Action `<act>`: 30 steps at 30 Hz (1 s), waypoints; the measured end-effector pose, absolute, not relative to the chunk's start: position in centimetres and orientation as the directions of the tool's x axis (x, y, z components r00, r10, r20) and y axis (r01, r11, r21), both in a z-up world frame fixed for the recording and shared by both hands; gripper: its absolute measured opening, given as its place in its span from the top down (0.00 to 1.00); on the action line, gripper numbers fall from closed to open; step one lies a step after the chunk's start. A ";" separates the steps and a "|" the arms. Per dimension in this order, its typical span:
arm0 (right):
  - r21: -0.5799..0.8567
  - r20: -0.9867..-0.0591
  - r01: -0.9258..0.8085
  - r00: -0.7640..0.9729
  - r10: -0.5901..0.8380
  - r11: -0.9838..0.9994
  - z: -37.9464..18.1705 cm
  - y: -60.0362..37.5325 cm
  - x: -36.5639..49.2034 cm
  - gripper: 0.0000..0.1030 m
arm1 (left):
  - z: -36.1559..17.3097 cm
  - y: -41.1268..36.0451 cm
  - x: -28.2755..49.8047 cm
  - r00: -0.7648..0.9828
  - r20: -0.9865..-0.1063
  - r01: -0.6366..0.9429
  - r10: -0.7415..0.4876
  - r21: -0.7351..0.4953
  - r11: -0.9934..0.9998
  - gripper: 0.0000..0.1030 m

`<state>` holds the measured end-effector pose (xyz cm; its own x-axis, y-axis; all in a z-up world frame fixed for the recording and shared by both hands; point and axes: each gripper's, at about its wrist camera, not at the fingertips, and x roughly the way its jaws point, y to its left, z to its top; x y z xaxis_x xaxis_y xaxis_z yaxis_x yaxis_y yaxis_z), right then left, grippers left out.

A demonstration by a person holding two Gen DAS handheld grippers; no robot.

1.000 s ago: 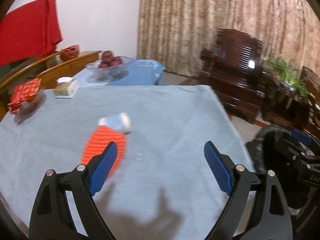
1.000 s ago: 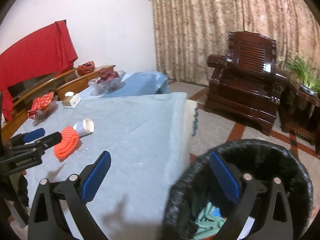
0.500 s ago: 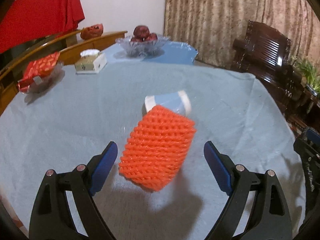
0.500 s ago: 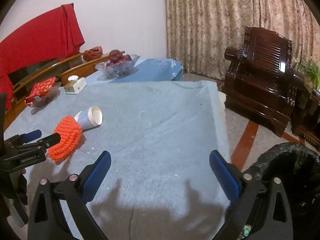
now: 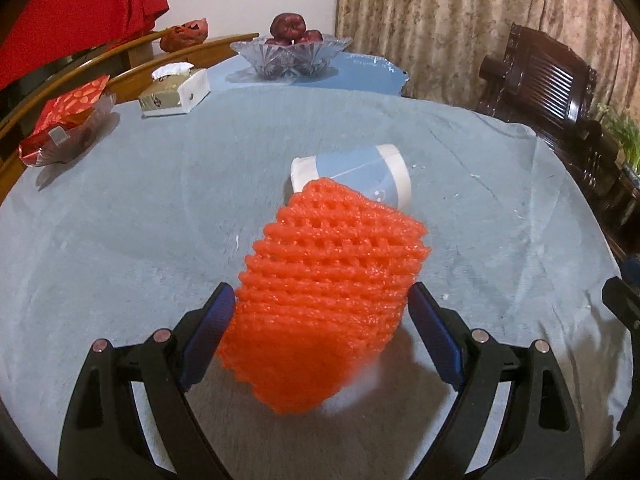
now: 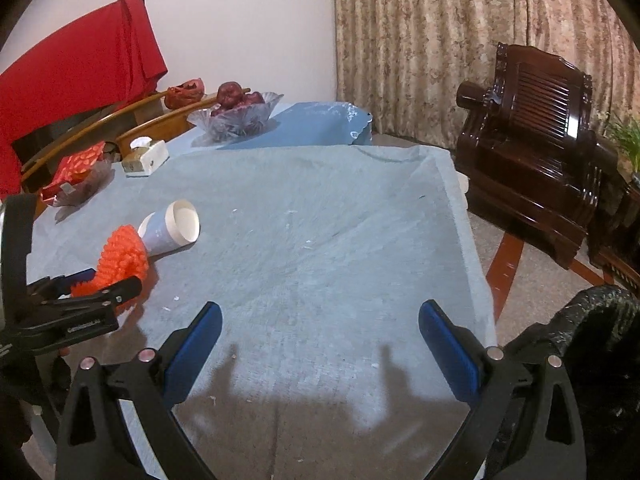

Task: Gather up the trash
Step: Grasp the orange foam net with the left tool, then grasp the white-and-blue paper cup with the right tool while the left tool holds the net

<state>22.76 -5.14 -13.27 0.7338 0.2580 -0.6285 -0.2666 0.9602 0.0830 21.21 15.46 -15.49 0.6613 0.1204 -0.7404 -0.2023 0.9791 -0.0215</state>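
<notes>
An orange foam fruit net (image 5: 332, 280) lies on the blue-grey tablecloth (image 5: 140, 220), its far end against a tipped white and blue paper cup (image 5: 360, 178). My left gripper (image 5: 320, 312) is open, and the near part of the net sits between its blue pads, close to both of them. The right wrist view shows the same net (image 6: 122, 254) and cup (image 6: 172, 228) at the left, with the left gripper (image 6: 100, 292) around the net. My right gripper (image 6: 320, 320) is open over bare cloth with nothing between its fingers.
A black-lined trash bin (image 6: 600, 320) stands off the table's right edge. At the table's far left are a tissue box (image 5: 176, 92), a glass fruit bowl (image 5: 292, 54) and a red packet in a dish (image 5: 68, 116). A dark wooden armchair (image 6: 536, 160) stands beyond.
My left gripper moved forward and down until the orange net came between its fingers. My right gripper swung from above the bin to over the table. Both stayed open.
</notes>
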 end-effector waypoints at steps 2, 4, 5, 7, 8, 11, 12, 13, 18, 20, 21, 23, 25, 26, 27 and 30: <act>0.078 -0.631 -0.273 0.731 0.259 0.959 -13.4 -4.9 22.9 0.06 | -15.7 15.7 21.4 0.656 -0.746 -0.206 0.117 -0.028 0.978 0.17; 0.074 -0.634 -0.275 0.729 0.258 0.959 -13.6 -4.6 23.0 0.06 | -15.8 15.8 21.4 0.654 -0.748 -0.206 0.110 -0.036 0.978 0.20; 0.072 -0.636 -0.276 0.728 0.257 0.959 -13.6 -4.4 23.0 0.06 | -15.7 15.8 21.4 0.654 -0.748 -0.209 0.111 -0.038 0.977 0.25; 0.069 -0.637 -0.278 0.727 0.257 0.958 -13.7 -4.2 23.2 0.06 | -15.7 16.1 21.2 0.655 -0.746 -0.230 0.120 -0.045 0.972 0.34; 0.067 -0.638 -0.280 0.726 0.257 0.958 -13.7 -4.0 23.3 0.06 | -15.6 16.4 21.1 0.656 -0.745 -0.243 0.126 -0.050 0.969 0.42; 0.060 -0.636 -0.287 0.727 0.258 0.956 -13.5 -3.5 23.4 0.06 | -15.5 17.1 20.7 0.658 -0.741 -0.267 0.137 -0.060 0.962 0.58; 0.059 -0.635 -0.289 0.728 0.259 0.956 -13.5 -3.3 23.4 0.06 | -15.3 17.3 20.4 0.660 -0.739 -0.275 0.139 -0.065 0.959 0.63; 0.057 -0.634 -0.291 0.728 0.260 0.955 -13.4 -3.1 23.5 0.06 | -15.2 17.5 20.2 0.662 -0.736 -0.282 0.141 -0.072 0.957 0.64; 0.059 -0.628 -0.310 0.728 0.276 0.949 -13.1 -1.6 24.1 0.06 | -13.9 18.5 18.9 0.688 -0.699 -0.304 0.196 -0.033 0.952 0.67; 0.065 -0.626 -0.318 0.725 0.286 0.946 -13.0 -0.9 24.4 0.06 | -13.8 19.5 19.1 0.681 -0.699 -0.319 0.220 -0.013 0.948 0.67; 0.069 -0.624 -0.324 0.724 0.294 0.944 -12.9 -0.3 24.6 0.06 | -13.8 20.0 19.1 0.677 -0.700 -0.327 0.227 -0.010 0.945 0.67; 0.074 -0.620 -0.337 0.722 0.308 0.939 -12.8 1.0 25.1 0.06 | -13.8 21.4 19.3 0.666 -0.705 -0.351 0.242 -0.010 0.936 0.67; 0.087 -0.619 -0.346 0.716 0.323 0.934 -12.7 2.2 25.6 0.06 | -13.8 23.0 19.5 0.656 -0.710 -0.376 0.257 -0.013 0.926 0.67; 0.094 -0.619 -0.349 0.713 0.329 0.932 -12.6 2.7 25.8 0.06 | -13.9 23.5 19.6 0.652 -0.711 -0.384 0.262 -0.012 0.923 0.67; 0.100 -0.620 -0.355 0.708 0.337 0.929 -12.6 3.6 26.0 0.06 | -14.0 24.1 19.6 0.647 -0.713 -0.395 0.270 -0.011 0.918 0.67; 0.088 -0.620 -0.387 0.700 0.354 0.918 -12.6 6.1 26.6 0.06 | -14.4 25.9 19.6 0.636 -0.721 -0.416 0.276 -0.020 0.909 0.67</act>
